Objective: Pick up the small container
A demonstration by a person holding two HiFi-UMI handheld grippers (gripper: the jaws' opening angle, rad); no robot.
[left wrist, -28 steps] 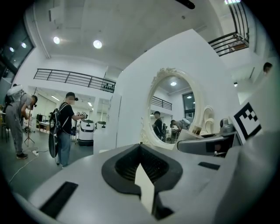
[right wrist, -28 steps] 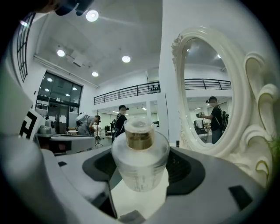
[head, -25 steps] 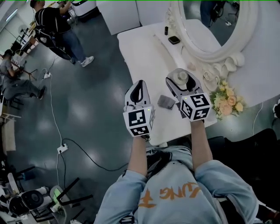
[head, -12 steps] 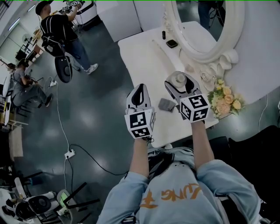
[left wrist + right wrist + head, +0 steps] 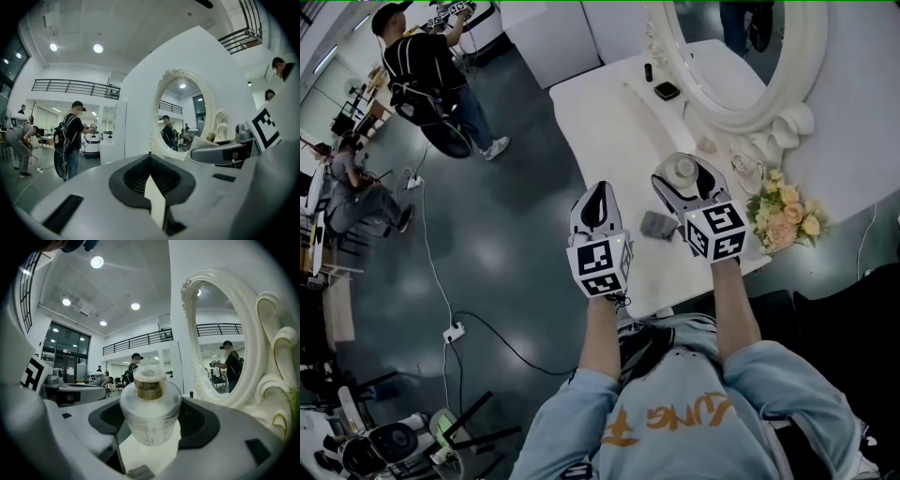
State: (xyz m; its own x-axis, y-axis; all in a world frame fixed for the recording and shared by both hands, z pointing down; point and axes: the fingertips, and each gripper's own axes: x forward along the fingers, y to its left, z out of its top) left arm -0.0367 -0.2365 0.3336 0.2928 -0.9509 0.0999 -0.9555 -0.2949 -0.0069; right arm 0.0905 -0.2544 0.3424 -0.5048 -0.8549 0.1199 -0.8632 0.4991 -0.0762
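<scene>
The small container [image 5: 150, 399] is a frosted round jar with a gold neck and a clear cap. It stands upright between the jaws of my right gripper [image 5: 152, 417], which is shut on it. From the head view the small container [image 5: 685, 168] shows as a pale round top inside the right gripper [image 5: 686, 178], above the near part of the white table [image 5: 609, 122]. My left gripper [image 5: 598, 201] hovers to the left at the table's edge. Its jaws are shut with nothing between them, and only a thin white sliver shows through the left gripper [image 5: 150, 160].
A small grey object [image 5: 656, 225] lies on the table between the grippers. An ornate white mirror [image 5: 741, 66] stands at the right, with a flower bouquet [image 5: 787, 220] by its foot. A dark flat item [image 5: 667, 91] sits far back. People stand on the floor at the left.
Both grippers hold nearly the same place over the table. The head view has shifted slightly, and the person at the back left has moved.
</scene>
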